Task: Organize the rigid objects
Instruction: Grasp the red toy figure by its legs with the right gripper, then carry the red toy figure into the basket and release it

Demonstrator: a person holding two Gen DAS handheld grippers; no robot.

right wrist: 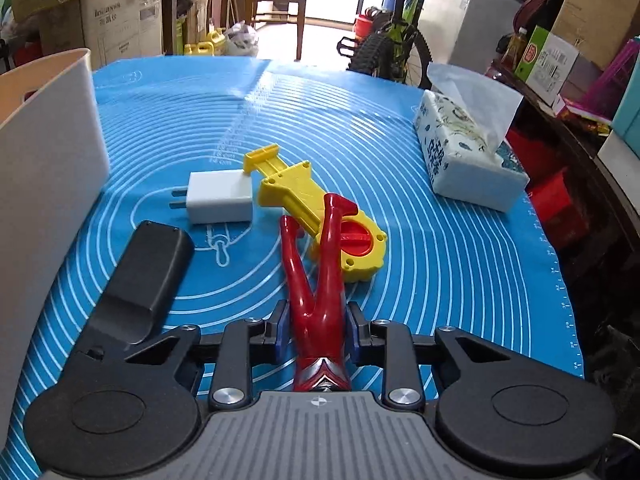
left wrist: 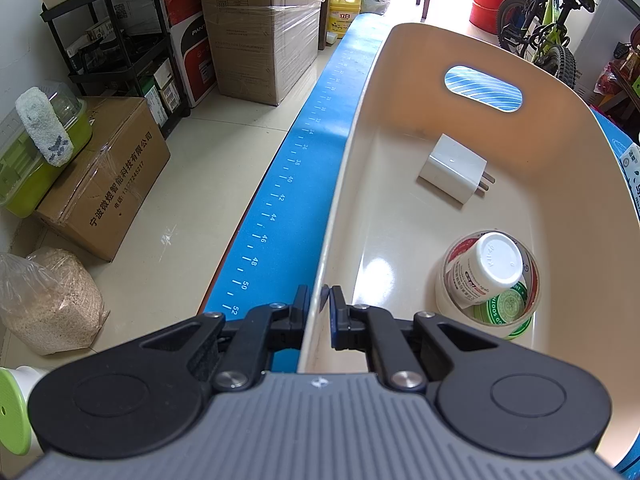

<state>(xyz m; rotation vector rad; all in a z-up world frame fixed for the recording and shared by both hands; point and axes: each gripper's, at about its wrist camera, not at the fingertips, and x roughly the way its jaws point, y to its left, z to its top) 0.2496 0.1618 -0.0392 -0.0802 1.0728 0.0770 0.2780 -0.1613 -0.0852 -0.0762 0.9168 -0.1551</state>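
Observation:
My left gripper (left wrist: 319,312) is shut on the near rim of the cream plastic bin (left wrist: 352,168). Inside the bin lie a white charger plug (left wrist: 454,168) and a tape roll (left wrist: 516,316) with a white-capped pill bottle (left wrist: 486,268) leaning in it. My right gripper (right wrist: 315,330) is shut on a red toy figure (right wrist: 316,280), gripping its waist, legs pointing away. On the blue mat (right wrist: 440,248) beyond lie a yellow toy launcher (right wrist: 304,196), a second white charger (right wrist: 220,196) and a black remote-like case (right wrist: 148,276). The bin's wall (right wrist: 44,168) stands at the left.
A tissue pack (right wrist: 464,148) sits at the mat's far right. Cardboard boxes (left wrist: 256,32), a black shelf (left wrist: 120,40) and a sack (left wrist: 48,300) stand on the floor left of the table. A bicycle (right wrist: 396,32) stands beyond the table.

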